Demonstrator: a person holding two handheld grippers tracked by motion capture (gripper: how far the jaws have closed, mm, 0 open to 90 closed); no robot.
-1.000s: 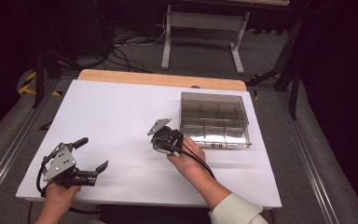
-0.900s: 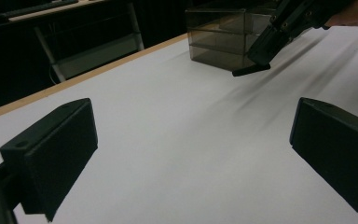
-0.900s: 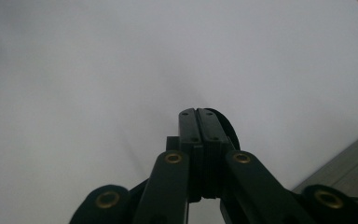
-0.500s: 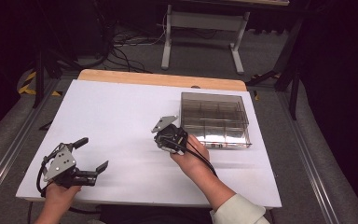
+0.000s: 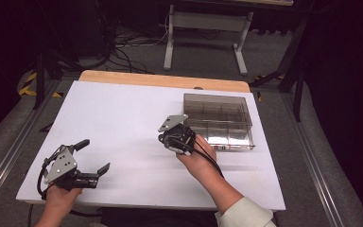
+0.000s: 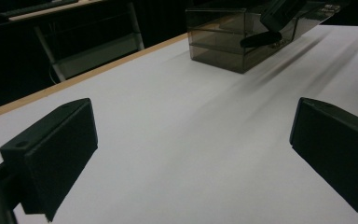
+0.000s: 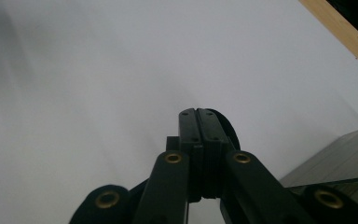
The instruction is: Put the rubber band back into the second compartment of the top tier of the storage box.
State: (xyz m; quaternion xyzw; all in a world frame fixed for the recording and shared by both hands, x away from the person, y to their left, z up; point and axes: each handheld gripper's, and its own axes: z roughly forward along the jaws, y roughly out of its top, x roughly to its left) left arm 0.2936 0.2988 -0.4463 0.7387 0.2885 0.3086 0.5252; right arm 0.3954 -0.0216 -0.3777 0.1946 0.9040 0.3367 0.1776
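My left gripper (image 5: 93, 156) rests low at the near left of the white table (image 5: 123, 113), held by a hand. Its two black jaws stand wide apart with nothing between them, and the fingers (image 6: 51, 149) frame bare white surface. A hand holds my right gripper (image 5: 171, 134) above the middle of the table, just left of a smoky clear compartment box (image 5: 217, 120). That gripper (image 7: 199, 119) is shut, pads pressed together, holding nothing. In the left gripper view the right gripper (image 6: 268, 28) shows in front of the box (image 6: 233, 46).
The box's corner (image 7: 345, 161) lies at the lower right of the right gripper view. A wooden strip (image 5: 165, 80) runs along the table's far edge. Beyond it a metal stand (image 5: 203, 28) and cables lie on the floor.
The right gripper has risen a little and drifted right toward the box, still shut. The left gripper has stayed where it was, jaws open.
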